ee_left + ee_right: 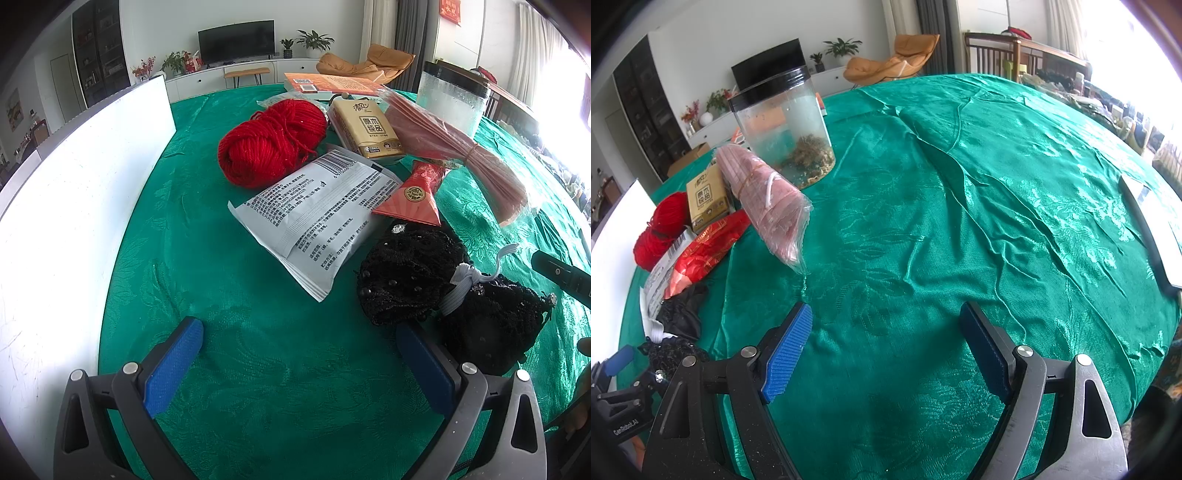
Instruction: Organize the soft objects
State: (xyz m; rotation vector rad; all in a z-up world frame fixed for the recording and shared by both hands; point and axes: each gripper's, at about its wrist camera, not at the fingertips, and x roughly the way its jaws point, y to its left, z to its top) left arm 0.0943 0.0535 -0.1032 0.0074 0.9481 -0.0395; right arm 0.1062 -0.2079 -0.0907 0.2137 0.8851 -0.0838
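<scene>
Both grippers idle over green tablecloth (923, 206), jaws wide, nothing between.
Left gripper (299, 365) near black beaded lace bundle (413, 277), white elastic-tied; round red yarn ball (269, 144) behind; right gripper (886, 350) over bare cloth.

The tablecloth (229, 332) is green with a woven leaf pattern. The yarn (269, 142) is bright red. The lace bundle (413, 277) is black, tied with a white band (461, 284). The tissue pack (365, 129) is golden brown. The gripper pads (173, 365) are blue and ribbed.
</scene>
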